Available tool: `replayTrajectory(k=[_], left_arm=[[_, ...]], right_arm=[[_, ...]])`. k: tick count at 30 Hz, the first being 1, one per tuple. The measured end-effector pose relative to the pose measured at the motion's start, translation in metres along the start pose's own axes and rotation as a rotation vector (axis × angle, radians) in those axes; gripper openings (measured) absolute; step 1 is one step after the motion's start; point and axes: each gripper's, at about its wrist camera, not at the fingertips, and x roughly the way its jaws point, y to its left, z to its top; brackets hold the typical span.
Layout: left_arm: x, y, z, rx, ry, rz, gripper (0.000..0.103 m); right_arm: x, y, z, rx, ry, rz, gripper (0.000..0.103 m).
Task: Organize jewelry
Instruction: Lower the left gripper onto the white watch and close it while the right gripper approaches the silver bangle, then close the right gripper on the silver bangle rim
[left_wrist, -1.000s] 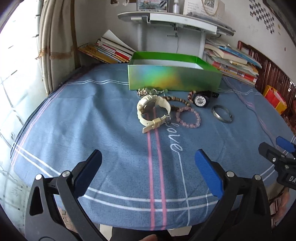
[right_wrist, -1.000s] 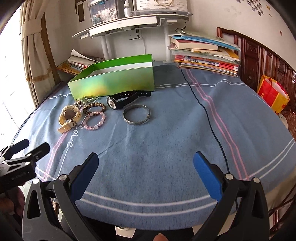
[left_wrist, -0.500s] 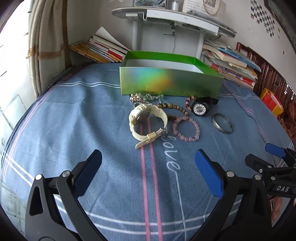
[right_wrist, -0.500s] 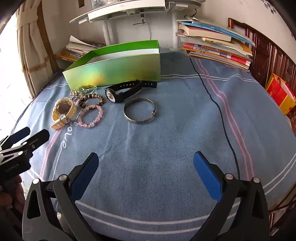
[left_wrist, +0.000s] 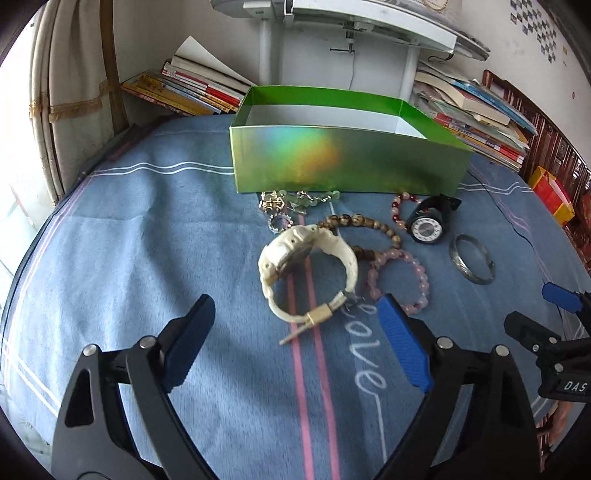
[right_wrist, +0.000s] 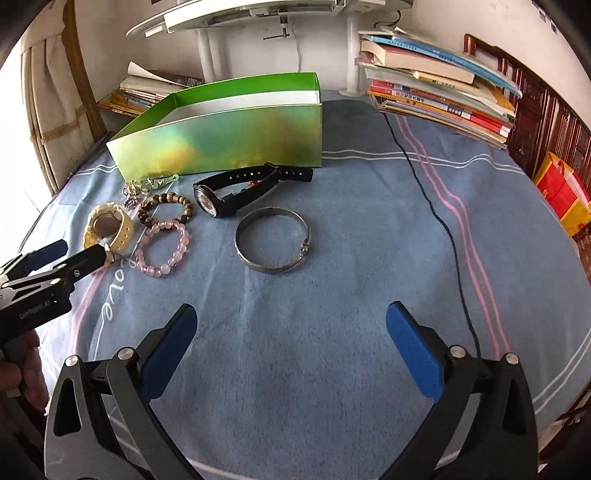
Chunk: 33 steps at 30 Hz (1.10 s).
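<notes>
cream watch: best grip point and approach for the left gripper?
Judging by its pose, take the cream watch by the arched strap, from above. It lies on its side in an open loop, so one of the left gripper fingers can drop inside, one outside, clear of the pink bead bracelet.

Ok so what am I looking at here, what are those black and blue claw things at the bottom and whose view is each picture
Each claw is a hand-held two-finger gripper with a camera mounted on it, looking forward along its fingers. One picture comes from the left gripper, the other from the right gripper; each also shows the other gripper at its edge. Both stand open and hold nothing. On the blue bedcover lies jewelry: a cream watch, a pink bead bracelet, a brown bead bracelet, a black watch, a silver bangle and some small chains. Behind them stands an open green box, seemingly empty. The left gripper is close to the cream watch.
</notes>
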Motion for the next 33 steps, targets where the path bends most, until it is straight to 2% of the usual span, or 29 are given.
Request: replayTrajectory(k=[2,9,12,14,23,28,31,32,33], left_arm=[[0.007,0.001,0.003,0.0,0.015,-0.012,0.08],[0.03,0.005,0.013,-0.018,0.083,-0.076,0.069],[0.034,0.004,0.015,-0.004,0.078,-0.068,0.068],[0.034,0.004,0.016,-0.009,0.072,-0.071,0.063],[0.029,0.012,0.015,-0.042,0.041,-0.1,0.06],[0.016,0.014,0.015,-0.039,0.01,-0.089,0.059],[0.007,0.016,0.016,-0.047,-0.006,-0.093,0.06],[0.005,0.016,0.016,-0.05,-0.01,-0.094,0.06],[0.003,0.016,0.016,-0.05,-0.015,-0.092,0.06]], right_arm=[[0.006,0.0,0.003,0.009,0.015,0.018,0.1],[0.025,0.0,0.011,0.02,0.059,0.023,0.1],[0.032,-0.003,0.013,0.029,0.071,0.024,0.1],[0.034,-0.002,0.015,0.017,0.069,0.016,0.1],[0.045,0.007,0.027,-0.035,0.057,0.038,0.099],[0.052,0.009,0.038,-0.05,0.052,0.007,0.084],[0.053,0.013,0.041,-0.08,0.041,-0.006,0.069],[0.053,0.014,0.041,-0.087,0.03,-0.004,0.06],[0.052,0.015,0.041,-0.089,0.026,-0.009,0.057]])
